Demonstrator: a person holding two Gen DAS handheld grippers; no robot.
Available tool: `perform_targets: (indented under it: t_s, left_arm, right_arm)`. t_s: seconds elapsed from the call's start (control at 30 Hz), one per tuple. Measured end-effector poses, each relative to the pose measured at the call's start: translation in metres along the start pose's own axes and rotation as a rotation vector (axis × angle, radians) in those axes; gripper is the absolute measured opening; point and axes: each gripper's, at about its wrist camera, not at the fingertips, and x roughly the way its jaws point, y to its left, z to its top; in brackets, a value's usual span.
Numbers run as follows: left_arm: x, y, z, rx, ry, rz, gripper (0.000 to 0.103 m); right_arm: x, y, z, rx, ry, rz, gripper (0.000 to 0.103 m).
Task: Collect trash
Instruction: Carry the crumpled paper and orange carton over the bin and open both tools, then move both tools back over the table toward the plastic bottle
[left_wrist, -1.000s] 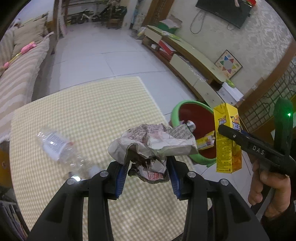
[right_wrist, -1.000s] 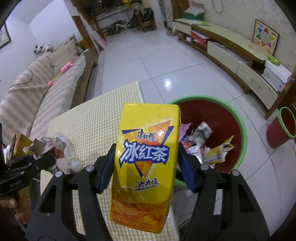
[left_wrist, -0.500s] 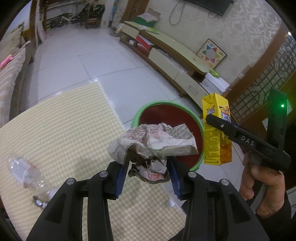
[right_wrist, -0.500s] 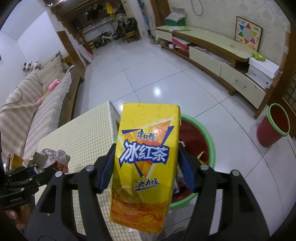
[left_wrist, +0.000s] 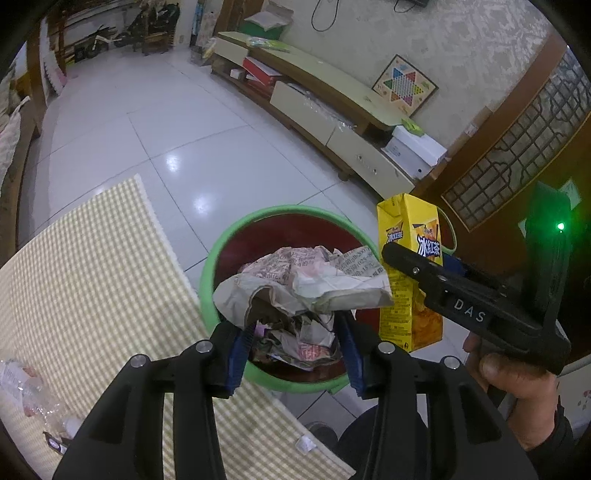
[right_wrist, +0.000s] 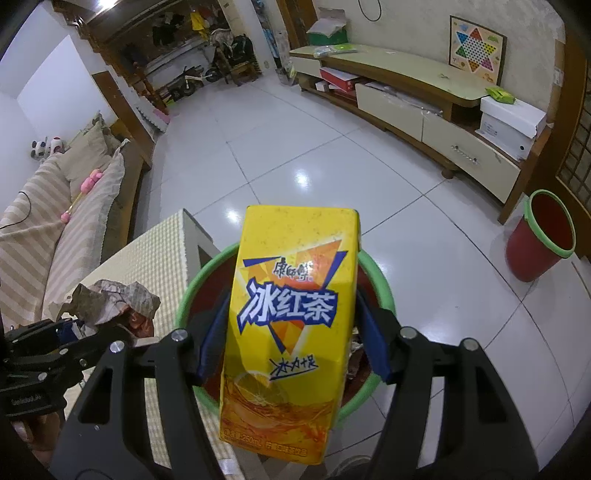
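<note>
Left wrist view: the table (left_wrist: 92, 280), under a yellow checked cloth, spreads below and to the left of the left hand-held gripper (left_wrist: 295, 347), and its edge runs just under the fingers. Directly beyond and beneath that gripper stands the bin (left_wrist: 221, 258), red inside with a green rim, on the tiled floor (left_wrist: 155, 140), close against the table edge. Paper scraps lie in it.

A crumpled paper wad (left_wrist: 303, 288) sits between the blue pads over the bin's mouth. The jaws have just been opening a little with the wad between them; its lower part is still caught between the pads, and its upper part bulges out above the fingertips.

To the right of the left gripper, the right hand-held gripper (left_wrist: 402, 266), gripped by a hand (left_wrist: 517, 373), pinches a yellow carton (left_wrist: 410, 273) upright, also over the bin's rim. A clear plastic bottle (left_wrist: 29, 391) lies on the table at the far lower left.

Right wrist view: the right hand-held gripper (right_wrist: 291, 343) clamps the carton (right_wrist: 291, 325) on both sides, its printed face toward the camera, with the bin (right_wrist: 373, 269) right behind and below it. The wad (right_wrist: 110, 299) shows to the left, level with the bin's rim. A second, smaller bin (right_wrist: 543, 236) stands well off to the right, by a low cabinet (right_wrist: 424, 99).
</note>
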Motion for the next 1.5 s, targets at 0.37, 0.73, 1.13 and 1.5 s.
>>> perform_targets:
  t_s: [0.37, 0.73, 1.13, 1.5]
  left_arm:
    - [0.022, -0.008, 0.008, 0.002, 0.034, 0.002, 0.056]
    - [0.005, 0.006, 0.004, -0.041, -0.009, 0.004, 0.083]
    - [-0.031, 0.03, -0.009, -0.082, -0.063, 0.042, 0.091]
    - [-0.092, 0.092, -0.053, -0.202, -0.129, 0.107, 0.095]
  right_arm:
    - [0.011, -0.007, 0.001, 0.008, 0.013, -0.002, 0.061]
    - [0.019, 0.001, -0.001, -0.01, 0.028, 0.007, 0.062]
    - [0.007, 0.017, -0.001, -0.035, 0.009, -0.022, 0.096]
    - [-0.005, 0.065, -0.027, -0.096, 0.02, 0.008, 0.098]
